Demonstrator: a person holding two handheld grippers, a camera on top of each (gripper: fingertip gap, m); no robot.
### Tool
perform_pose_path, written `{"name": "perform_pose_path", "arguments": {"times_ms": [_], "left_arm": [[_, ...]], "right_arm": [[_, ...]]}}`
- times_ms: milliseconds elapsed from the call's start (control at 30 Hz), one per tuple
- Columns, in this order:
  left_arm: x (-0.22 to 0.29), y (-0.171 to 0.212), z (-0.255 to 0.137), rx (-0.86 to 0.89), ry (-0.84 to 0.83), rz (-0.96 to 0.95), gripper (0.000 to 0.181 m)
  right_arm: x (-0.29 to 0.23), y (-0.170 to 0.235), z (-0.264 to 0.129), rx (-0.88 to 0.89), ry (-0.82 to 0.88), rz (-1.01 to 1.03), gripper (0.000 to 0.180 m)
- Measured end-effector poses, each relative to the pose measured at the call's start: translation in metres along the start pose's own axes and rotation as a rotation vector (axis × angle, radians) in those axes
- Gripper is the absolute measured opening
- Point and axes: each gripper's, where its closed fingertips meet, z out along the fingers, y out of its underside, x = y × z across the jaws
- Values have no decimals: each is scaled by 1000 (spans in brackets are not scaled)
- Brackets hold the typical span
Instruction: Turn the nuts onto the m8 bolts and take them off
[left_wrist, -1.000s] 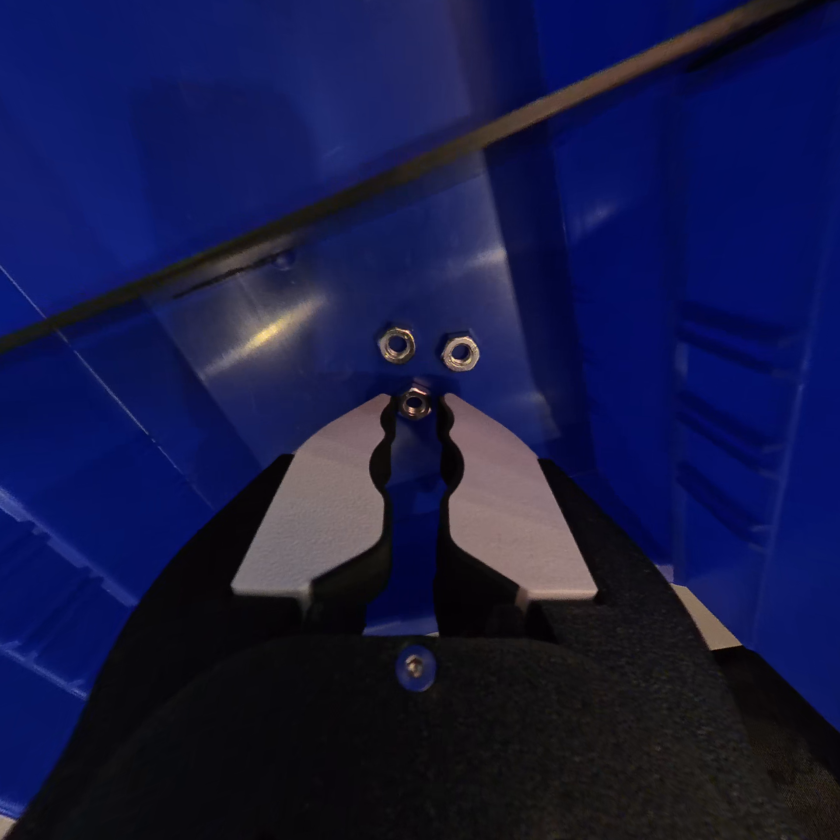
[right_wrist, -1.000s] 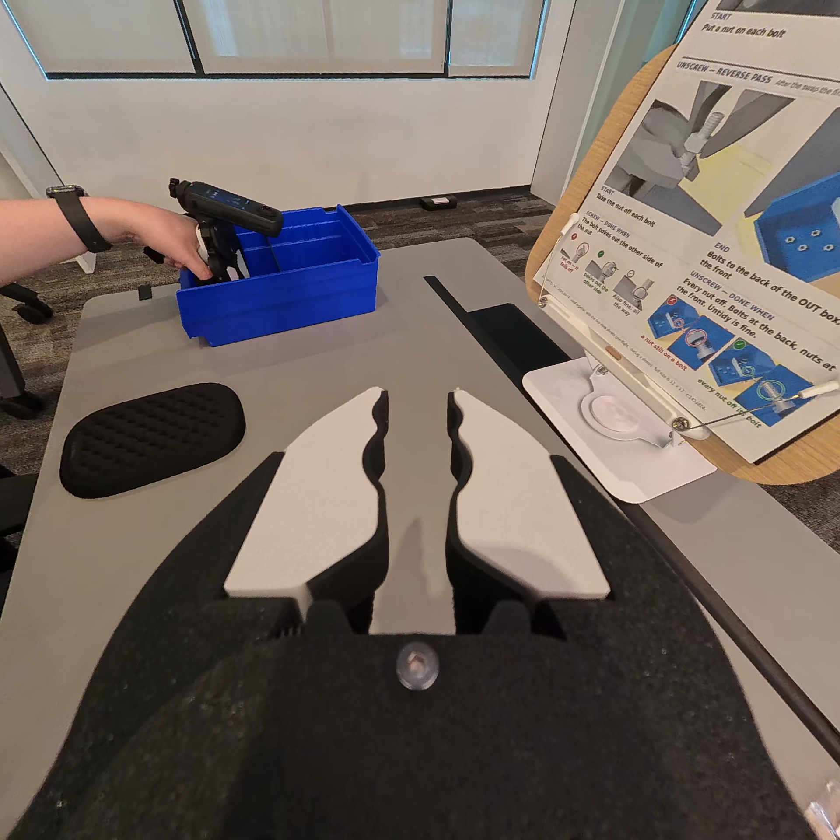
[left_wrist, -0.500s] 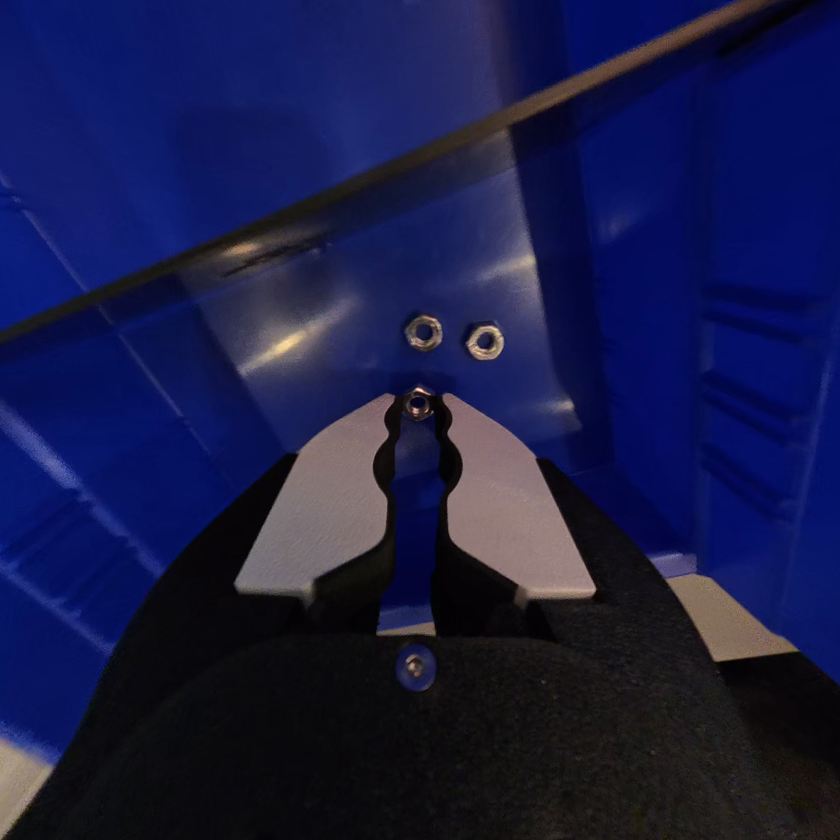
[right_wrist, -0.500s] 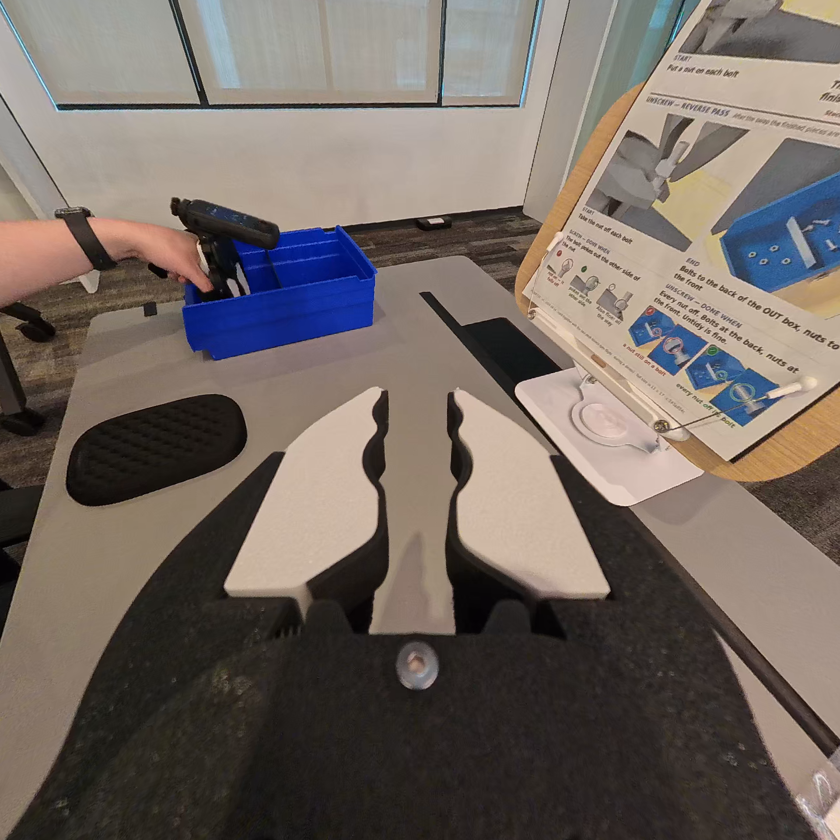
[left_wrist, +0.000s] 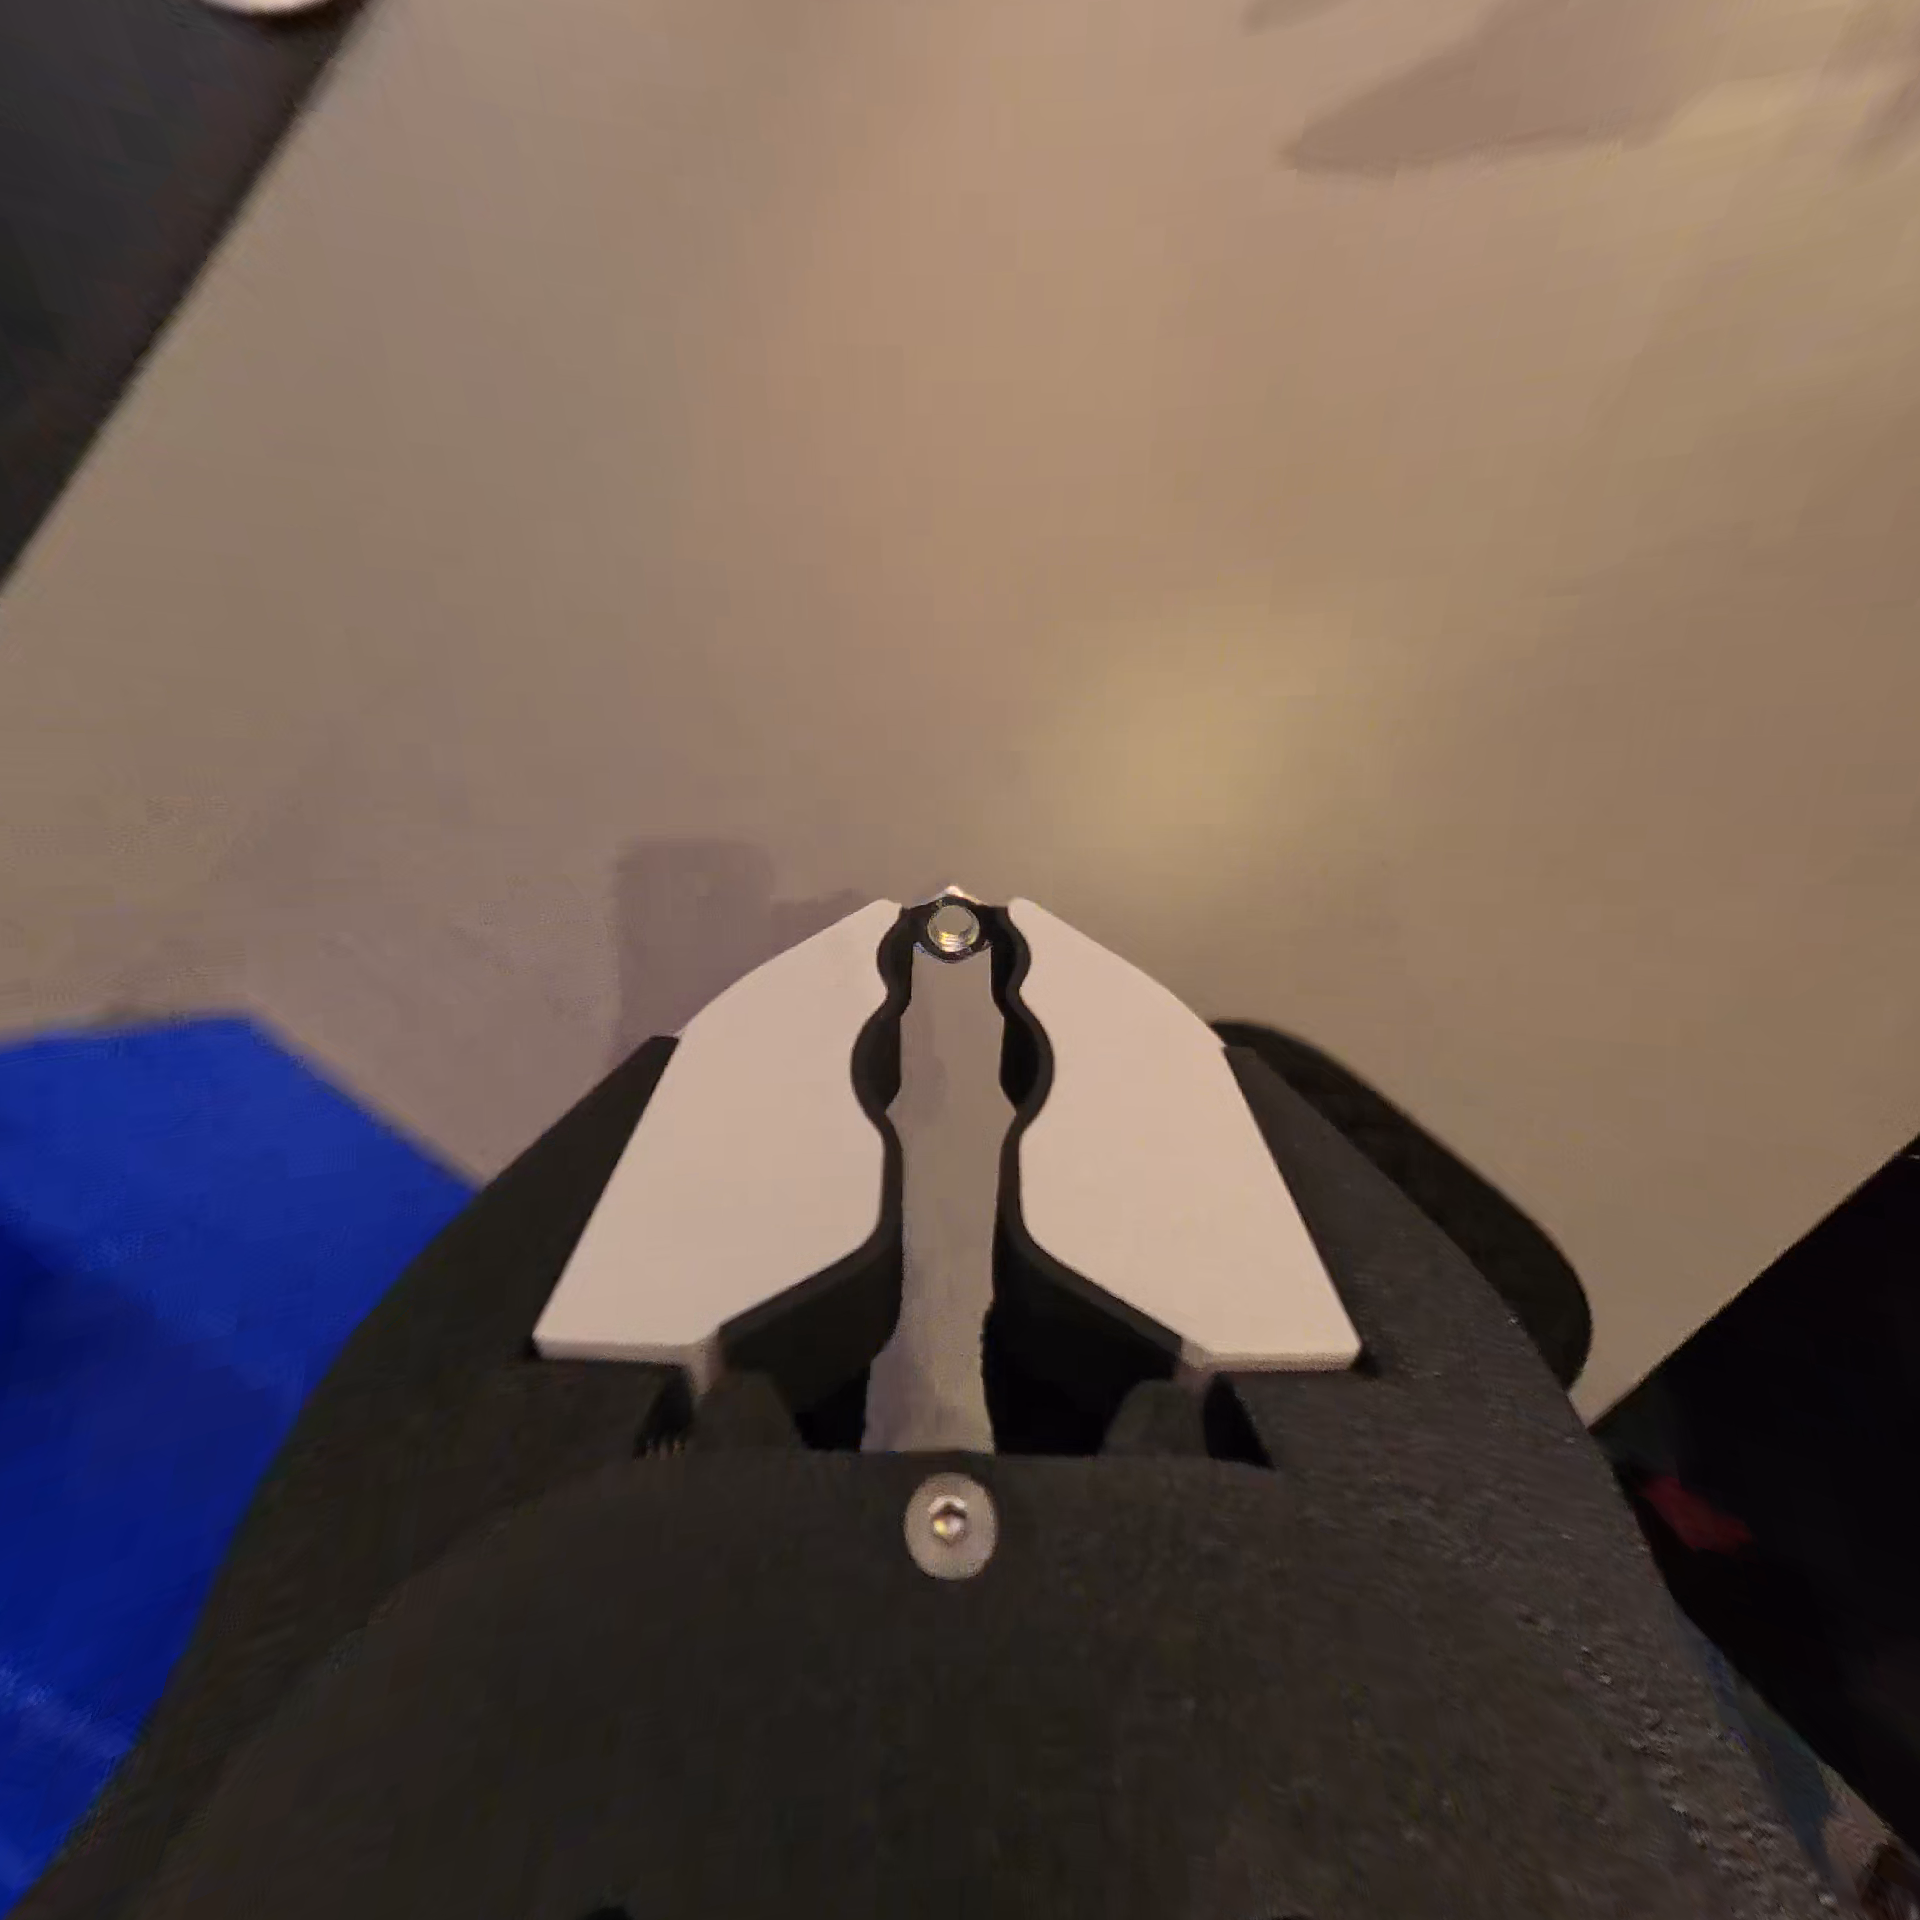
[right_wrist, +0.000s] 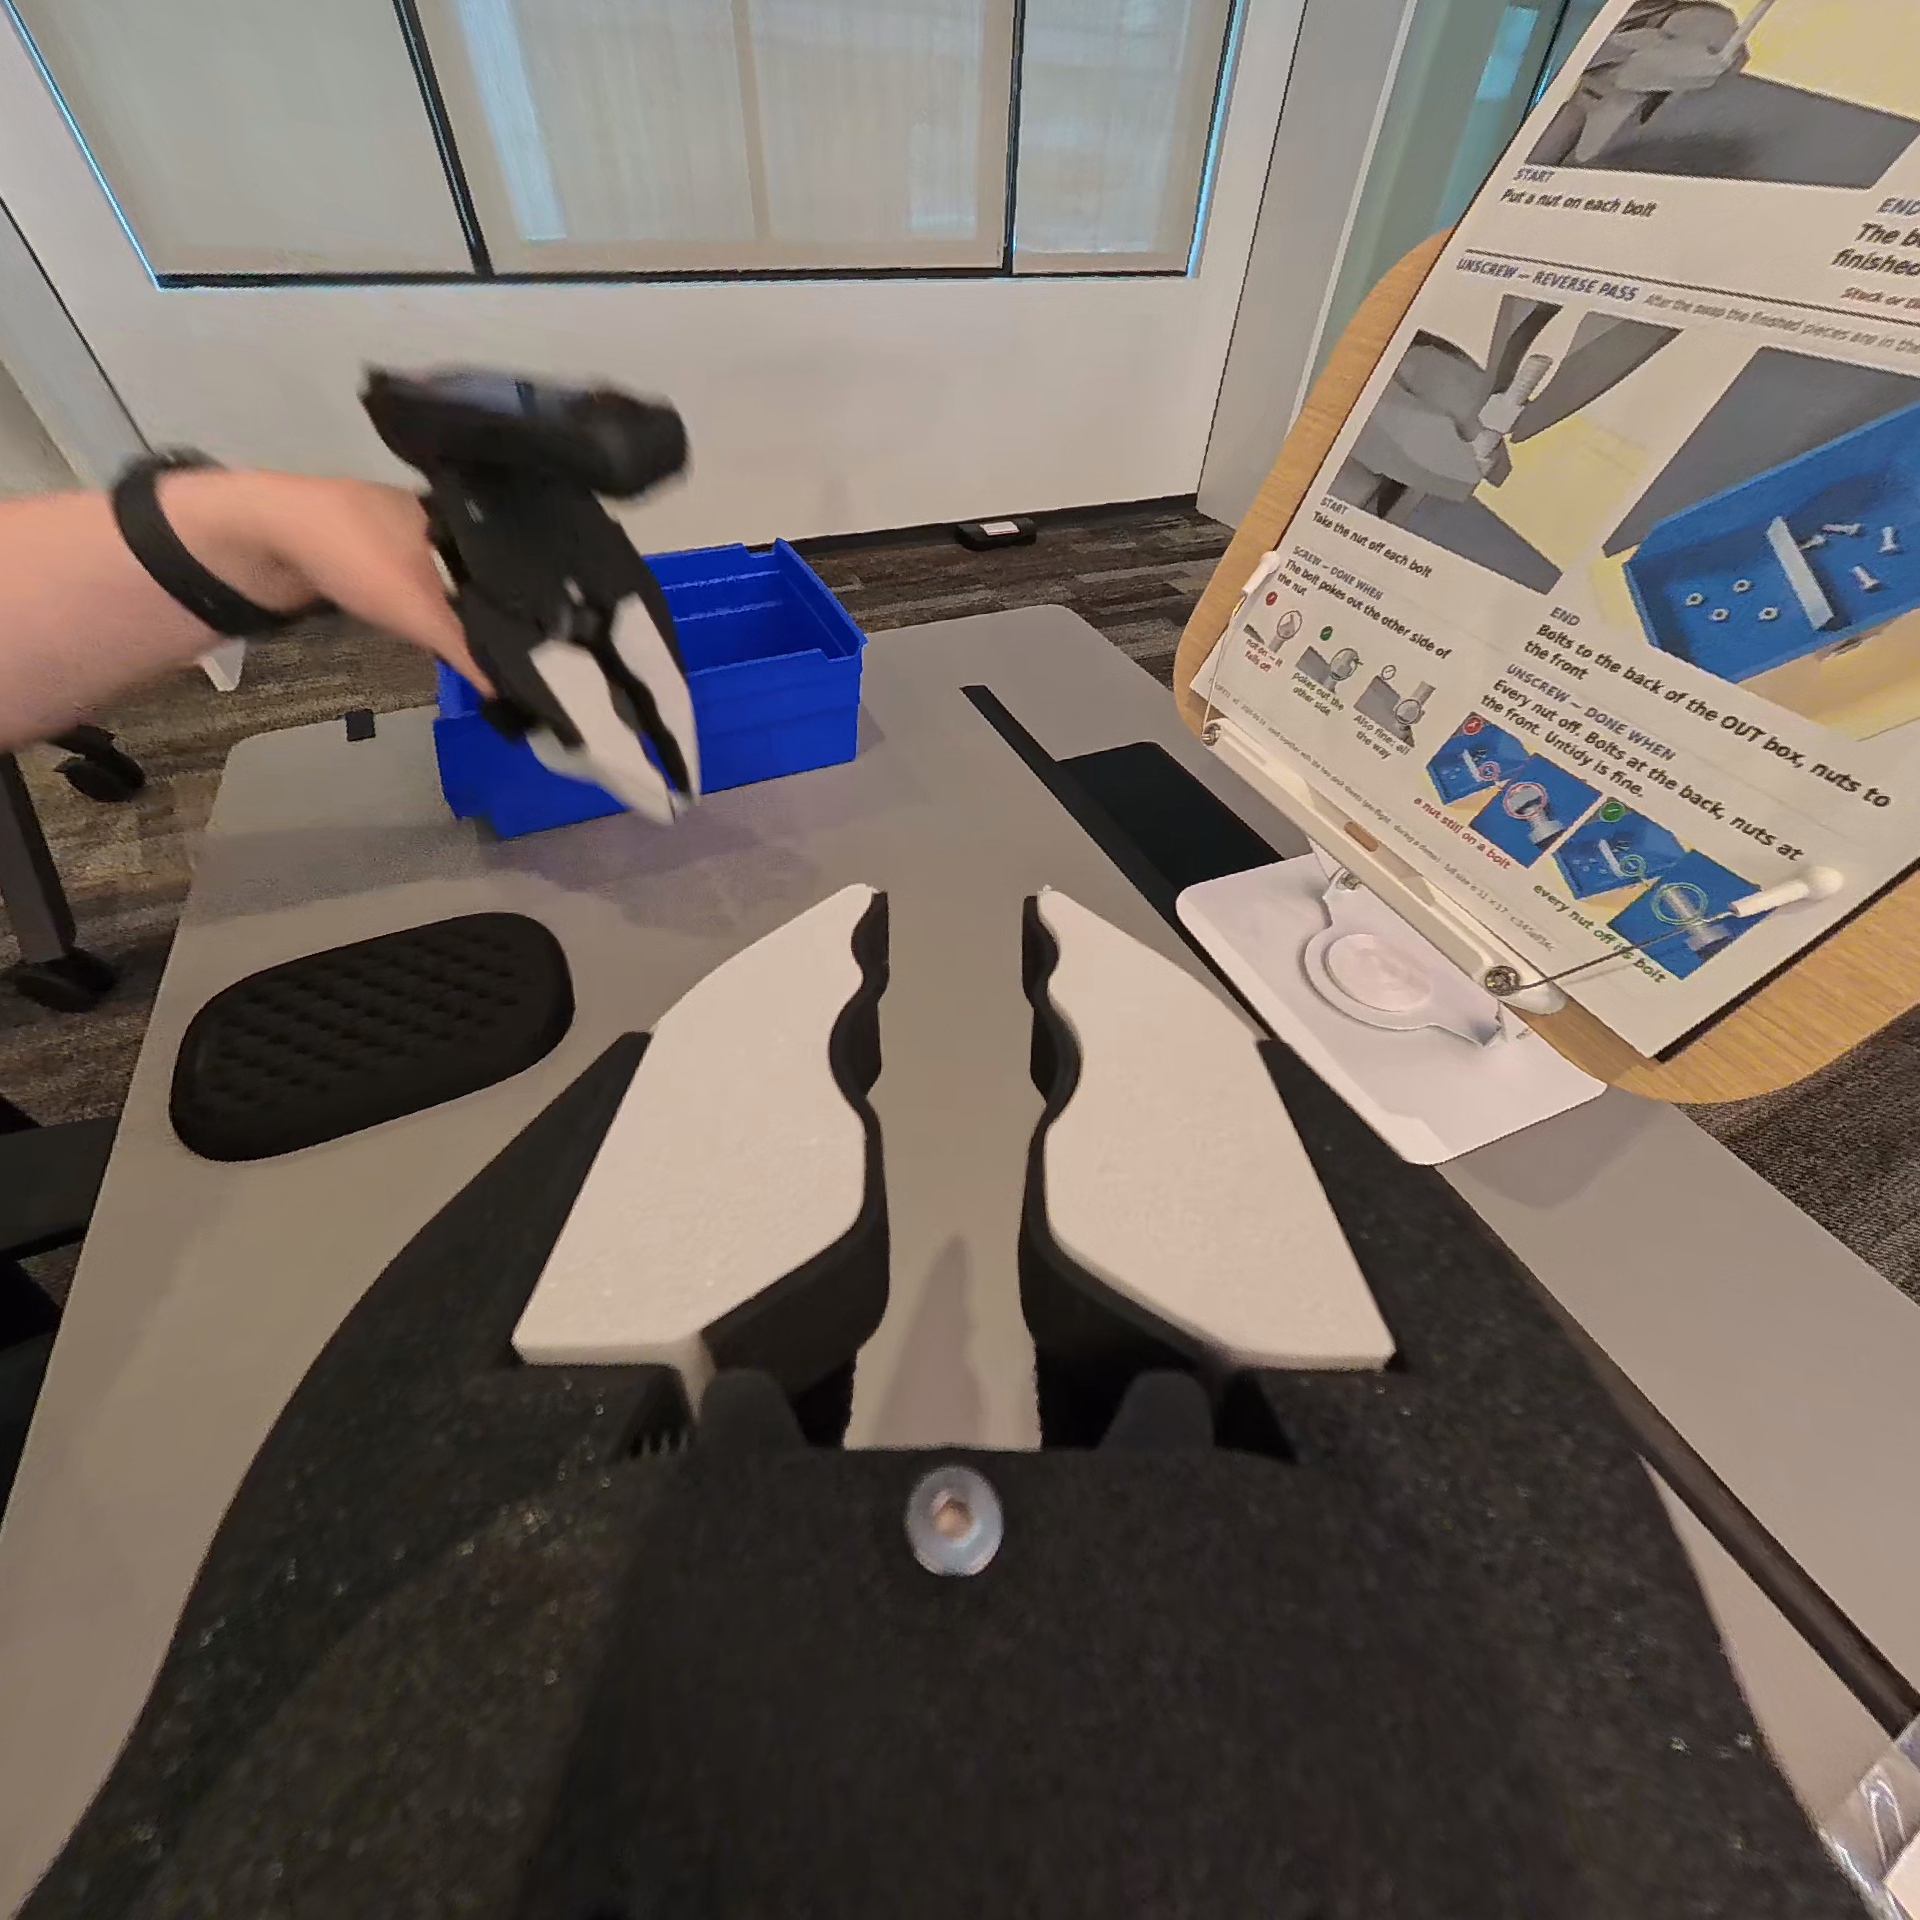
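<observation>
Above the grey table (left_wrist: 1039, 468), clear of the blue bin (right_wrist: 769, 665): left gripper (left_wrist: 954, 914) pinches a nut (left_wrist: 954, 928) at its tips, bore facing the camera. Right gripper (right_wrist: 956, 904) hangs parted, empty, nearer me.

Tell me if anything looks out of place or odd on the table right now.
Nothing stands out. The blue bin sits upright on the grey table, the left claw pinches one nut, and nothing has spilled.

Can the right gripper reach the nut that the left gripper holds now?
Probably yes. The left gripper holds the nut above the table, outside the blue bin; the right gripper is open, with only bare table between them.
</observation>
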Motion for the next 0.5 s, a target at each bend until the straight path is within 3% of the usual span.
{"name": "perform_pose_path", "arguments": {"times_ms": [100,200,500], "left_arm": [[50,-24,63,-72,87,103,14],[76,-42,102,-125,94,196,14],[84,-64,141,-200,71,217,14]], "right_arm": [[-3,0,-1,4,-11,1,24],[-5,2,-2,-10,-15,-9,24],[-9,7,-3,-24,-33,2,24]]}}
